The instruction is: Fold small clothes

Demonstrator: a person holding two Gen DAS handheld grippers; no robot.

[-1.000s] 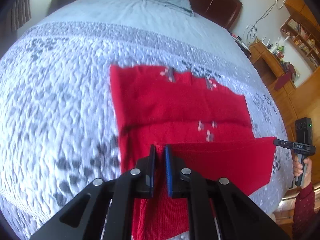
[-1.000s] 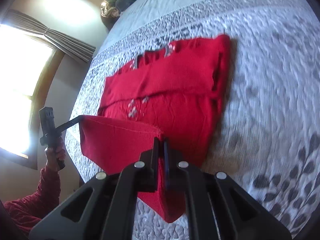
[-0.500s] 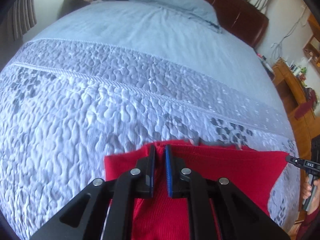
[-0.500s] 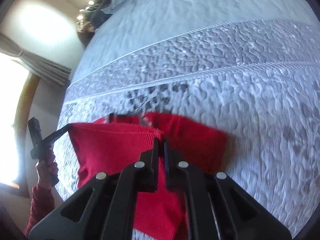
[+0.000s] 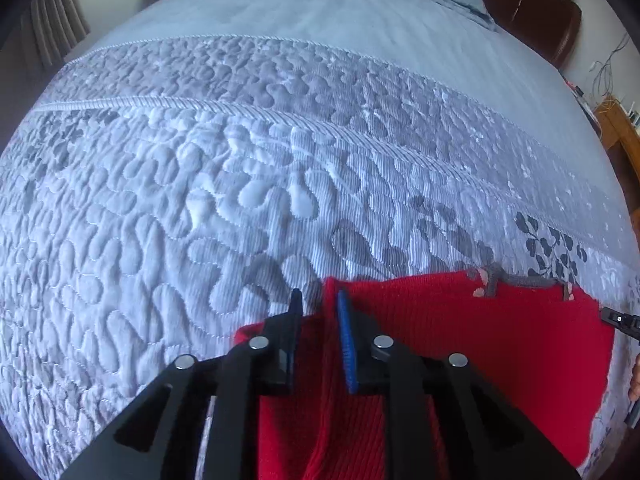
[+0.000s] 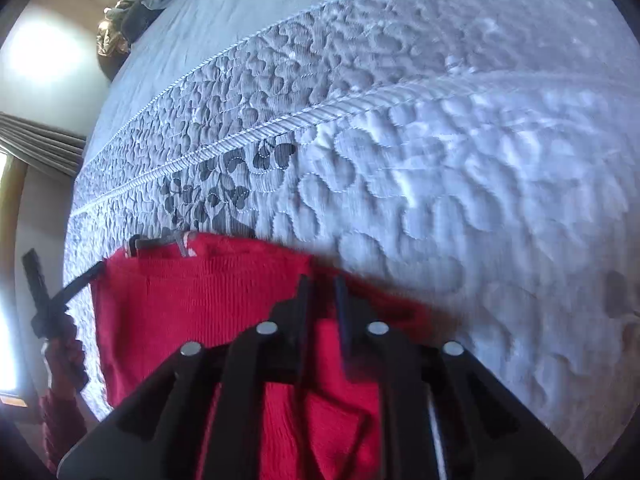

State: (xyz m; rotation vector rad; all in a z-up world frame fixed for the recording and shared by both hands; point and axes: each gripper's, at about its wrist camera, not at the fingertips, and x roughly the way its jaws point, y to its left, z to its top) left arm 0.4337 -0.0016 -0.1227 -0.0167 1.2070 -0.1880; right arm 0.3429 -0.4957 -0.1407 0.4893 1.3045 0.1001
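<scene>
Sweater [image 5: 460, 344] is lying folded on the bed [image 5: 280, 160]. Left claw [image 5: 319, 300] is sitting a little spread at one top corner, and right claw [image 6: 321, 286] is spread at the other.

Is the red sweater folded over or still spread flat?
Folded over: the red sweater has its lifted edge laid across itself near the collar. Both grippers are open.
</scene>
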